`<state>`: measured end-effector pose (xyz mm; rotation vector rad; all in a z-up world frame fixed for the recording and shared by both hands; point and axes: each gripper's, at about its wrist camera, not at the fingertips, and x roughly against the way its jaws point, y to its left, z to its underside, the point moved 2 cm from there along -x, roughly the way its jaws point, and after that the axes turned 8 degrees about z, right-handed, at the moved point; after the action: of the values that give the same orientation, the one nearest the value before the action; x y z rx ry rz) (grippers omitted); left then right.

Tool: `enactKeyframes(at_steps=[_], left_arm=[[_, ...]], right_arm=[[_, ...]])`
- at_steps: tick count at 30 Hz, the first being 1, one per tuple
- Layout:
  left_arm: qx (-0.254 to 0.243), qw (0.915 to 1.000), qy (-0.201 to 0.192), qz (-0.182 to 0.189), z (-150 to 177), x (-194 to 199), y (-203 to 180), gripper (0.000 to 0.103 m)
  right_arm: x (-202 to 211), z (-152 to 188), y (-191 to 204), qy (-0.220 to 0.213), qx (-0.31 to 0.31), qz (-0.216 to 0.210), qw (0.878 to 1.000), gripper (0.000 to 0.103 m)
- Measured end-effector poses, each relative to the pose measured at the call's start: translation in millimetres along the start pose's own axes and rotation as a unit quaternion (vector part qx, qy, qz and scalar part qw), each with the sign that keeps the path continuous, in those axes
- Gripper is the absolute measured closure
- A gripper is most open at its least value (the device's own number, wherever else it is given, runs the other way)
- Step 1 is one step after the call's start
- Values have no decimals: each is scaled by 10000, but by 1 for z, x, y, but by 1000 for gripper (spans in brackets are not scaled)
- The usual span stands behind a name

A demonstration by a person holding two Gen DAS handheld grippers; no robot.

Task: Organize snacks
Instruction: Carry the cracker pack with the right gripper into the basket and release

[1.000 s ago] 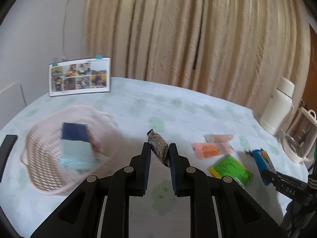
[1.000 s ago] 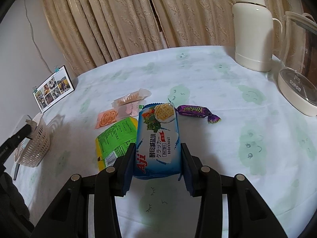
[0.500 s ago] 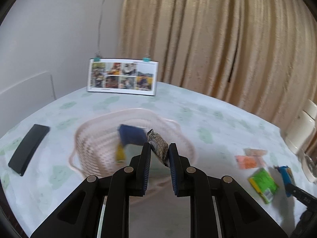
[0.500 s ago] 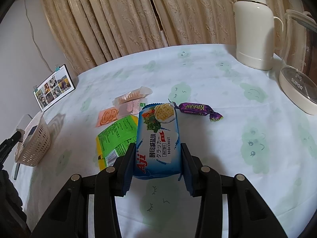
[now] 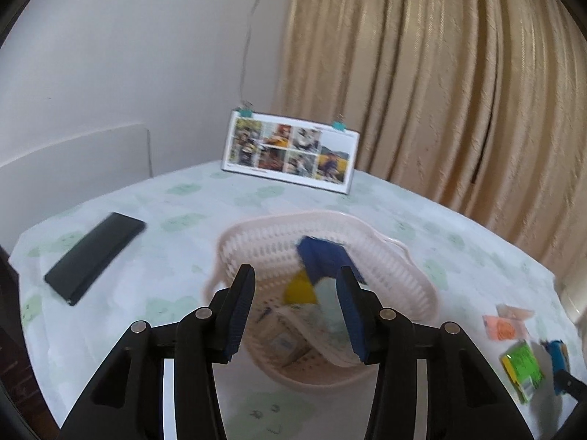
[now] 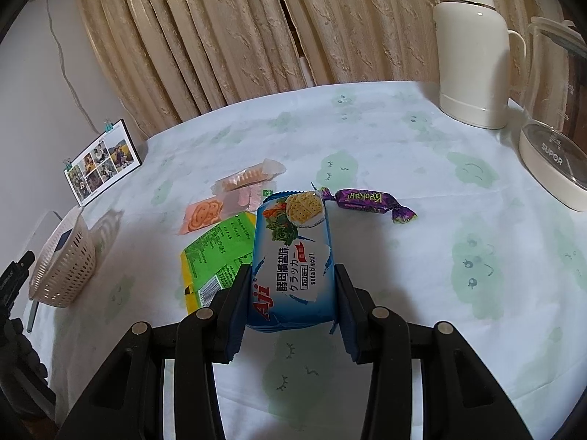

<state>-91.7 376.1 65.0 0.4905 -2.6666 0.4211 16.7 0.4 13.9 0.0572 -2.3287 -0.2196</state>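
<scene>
The left gripper (image 5: pixel 297 308) hangs over the pink slotted basket (image 5: pixel 400 267) with its fingers spread apart and nothing between them; packets, one navy, already lie inside. The right gripper (image 6: pixel 290 304) is clamped on the blue soda biscuit pack (image 6: pixel 293 256), near the table's middle. The green packet (image 6: pixel 216 253), orange wafers (image 6: pixel 200 216) and purple candy (image 6: pixel 367 200) lie loose on the table. Next the biscuit pack likely needs carrying far left to that basket

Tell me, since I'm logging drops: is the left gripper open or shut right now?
Open. The left gripper has its jaws spread wide above the basket, with nothing between them.
</scene>
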Motion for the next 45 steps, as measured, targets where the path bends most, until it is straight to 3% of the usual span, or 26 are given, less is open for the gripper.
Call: enactKeyframes(at_steps=[5, 18, 27, 36, 45], left_arm=[[154, 9995, -222, -175, -1, 5, 15, 52], [399, 9979, -273, -426, 9, 8, 45, 51], [532, 9971, -413, -349, 10, 15, 51, 50], [737, 9951, -619, -212, 13, 26, 57, 42], [1317, 9890, -669, -117, 16, 26, 79, 42]], right_arm=[[3, -1, 3, -49, 19, -92, 9999, 63], [7, 0, 46, 25, 221, -584, 9980, 63], [18, -10, 122, -61, 742, -1103, 9911, 63], [23, -14, 205, -38, 1163, -1738, 9779, 63], [19, -6, 286, 44, 1775, -2171, 9599, 63]])
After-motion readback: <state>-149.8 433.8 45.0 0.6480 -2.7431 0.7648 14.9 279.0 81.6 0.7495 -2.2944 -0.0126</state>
